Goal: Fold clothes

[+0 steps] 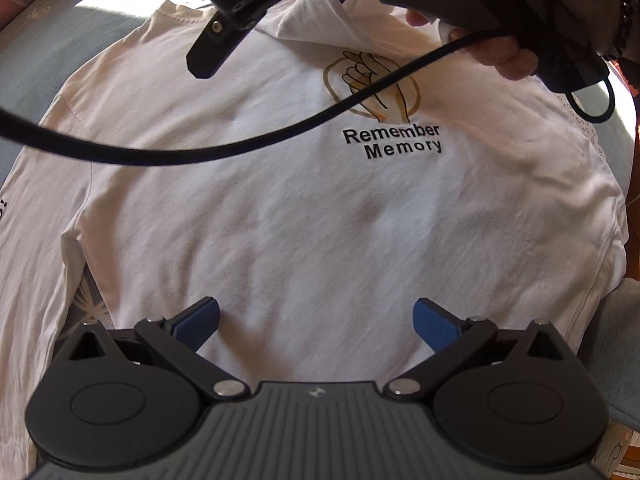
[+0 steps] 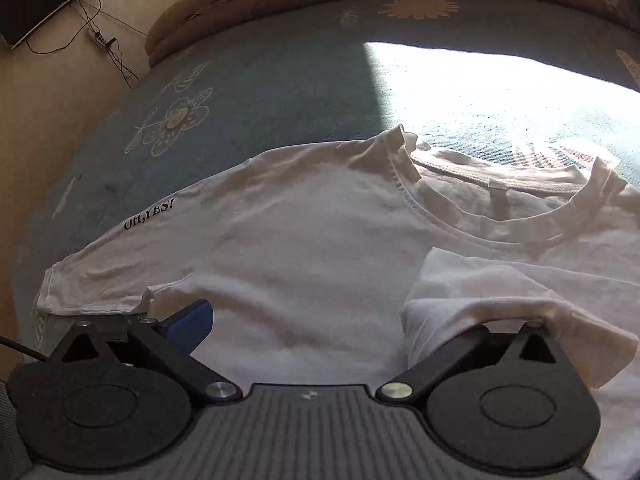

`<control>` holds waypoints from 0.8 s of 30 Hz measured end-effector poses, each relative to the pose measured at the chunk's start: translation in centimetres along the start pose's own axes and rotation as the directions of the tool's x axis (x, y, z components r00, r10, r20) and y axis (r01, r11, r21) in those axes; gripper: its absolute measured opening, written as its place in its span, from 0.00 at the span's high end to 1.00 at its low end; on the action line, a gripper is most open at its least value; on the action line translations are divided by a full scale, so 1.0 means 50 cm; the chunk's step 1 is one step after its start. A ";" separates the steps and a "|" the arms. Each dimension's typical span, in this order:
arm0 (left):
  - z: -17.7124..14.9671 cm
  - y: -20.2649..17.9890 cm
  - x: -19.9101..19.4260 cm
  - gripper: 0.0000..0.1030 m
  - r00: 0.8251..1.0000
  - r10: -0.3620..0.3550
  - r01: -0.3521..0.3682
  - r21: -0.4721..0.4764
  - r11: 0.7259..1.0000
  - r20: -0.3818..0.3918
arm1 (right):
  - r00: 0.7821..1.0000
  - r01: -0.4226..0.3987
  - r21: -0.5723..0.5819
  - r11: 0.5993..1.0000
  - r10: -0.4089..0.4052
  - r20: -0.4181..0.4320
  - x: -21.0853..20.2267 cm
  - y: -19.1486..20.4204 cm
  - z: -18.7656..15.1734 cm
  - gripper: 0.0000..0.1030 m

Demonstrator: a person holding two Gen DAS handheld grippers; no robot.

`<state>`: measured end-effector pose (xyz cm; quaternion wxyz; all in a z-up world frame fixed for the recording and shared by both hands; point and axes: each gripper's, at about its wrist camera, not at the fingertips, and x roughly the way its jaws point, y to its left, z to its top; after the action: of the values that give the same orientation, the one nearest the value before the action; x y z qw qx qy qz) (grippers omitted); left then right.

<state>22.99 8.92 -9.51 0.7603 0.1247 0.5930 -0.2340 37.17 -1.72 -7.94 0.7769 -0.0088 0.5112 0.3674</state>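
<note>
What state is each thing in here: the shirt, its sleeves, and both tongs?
White T-shirt: spread flat on the bed, print side up.
Sleeve with lettering: extended flat, unfolded.
Other sleeve: folded in over the chest, draped on one finger of the tongs.
Left tongs: open, over the lower shirt, holding nothing.
Right tongs: open, sleeve cloth lying over one finger.
Blue bedcover: flat, partly sunlit.

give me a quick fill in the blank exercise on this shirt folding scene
1. The black words on the shirt chest read Remember ____.
2. The left hand-held gripper is ____ over the shirt.
3. The sleeve print reads OH, ____!
4. The shirt lies on a ____ flowered cover.

Missing words: Memory; open; YES; blue
</note>
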 end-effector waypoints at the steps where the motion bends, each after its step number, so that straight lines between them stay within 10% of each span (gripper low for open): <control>1: -0.002 0.001 0.001 0.01 1.000 0.000 0.000 -0.002 1.000 -0.002 | 1.000 0.004 0.006 1.000 -0.004 -0.013 0.003 0.000 -0.004 0.00; 13: -0.018 0.004 0.005 0.01 1.000 0.008 -0.008 0.001 1.000 -0.013 | 0.993 -0.081 0.349 0.933 0.107 -0.056 -0.059 -0.105 -0.085 0.00; 24: -0.013 0.003 0.011 0.01 1.000 0.015 -0.015 0.016 1.000 -0.027 | 0.999 -0.004 0.383 0.924 -0.014 0.044 -0.161 -0.194 -0.113 0.00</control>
<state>22.60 9.23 -10.25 0.7530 0.1382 0.6004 -0.2311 36.69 -15.50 -7.71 0.7760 0.1503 0.5553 0.2585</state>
